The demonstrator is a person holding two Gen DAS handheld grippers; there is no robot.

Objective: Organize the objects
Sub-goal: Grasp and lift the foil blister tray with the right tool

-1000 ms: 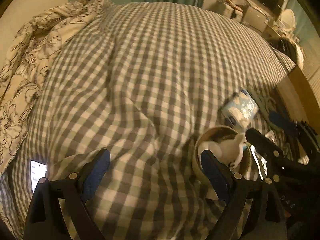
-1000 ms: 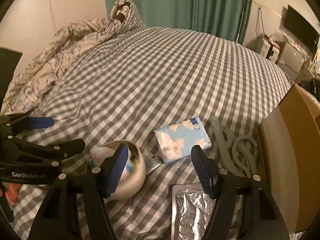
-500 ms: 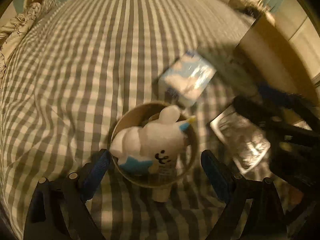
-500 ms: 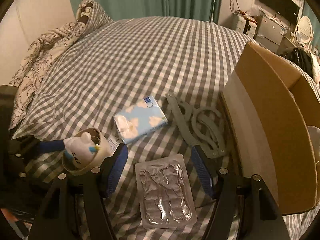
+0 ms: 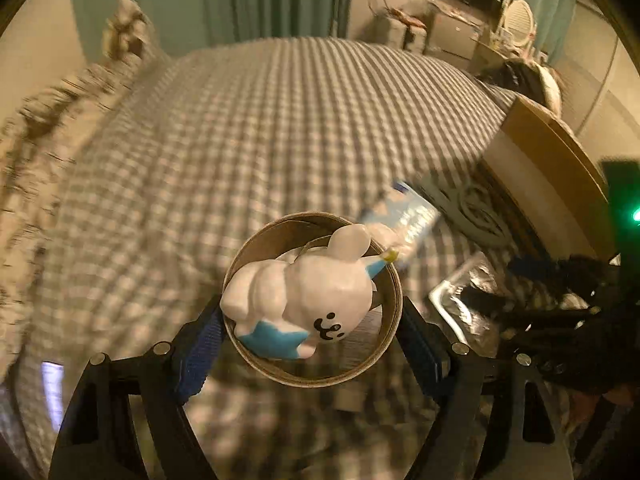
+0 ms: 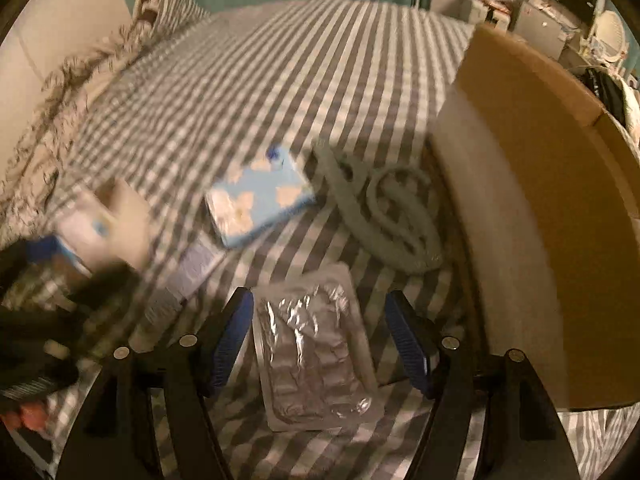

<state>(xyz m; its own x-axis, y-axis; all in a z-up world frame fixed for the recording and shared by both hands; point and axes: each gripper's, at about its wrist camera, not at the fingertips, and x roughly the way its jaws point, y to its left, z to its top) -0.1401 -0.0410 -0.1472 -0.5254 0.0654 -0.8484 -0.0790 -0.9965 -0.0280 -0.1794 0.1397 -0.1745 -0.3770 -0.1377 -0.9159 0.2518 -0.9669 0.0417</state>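
phone (image 5: 52, 390) glows at the far left edge of the bed (image 5: 280, 120), untouched. next to it my left gripper (image 5: 312, 330) now pinches the cup (image 5: 276, 376) by its sides, blue pads against the wall; a second ago the jaws stood wide over bare blanket with the cup off to the right, and half a second ago they only straddled it. the cup looks lifted off the bed now, though blur makes that a judgement. so i take the first object as picked and ready to carry.

inside the cup sits the toy (image 5: 304, 300), a white figure with a blue star, lying tilted and poking above the rim. i'd keep the cup level so it does not tip out.

right of that the tissue pack (image 6: 260, 196) lies flat, near a small white packet (image 6: 192, 268). my right gripper (image 6: 320, 338) has dropped from over the tissue pack and now stands spread above the foil tray (image 6: 316, 352), a finger on each side, not touching it that i can see. further right lies the grey hanger (image 6: 384, 216), just beside the box (image 6: 560, 220). the box stands open at the right edge; its inside is hidden from me, so i cannot tell what it holds. i judge it the place for everything here.
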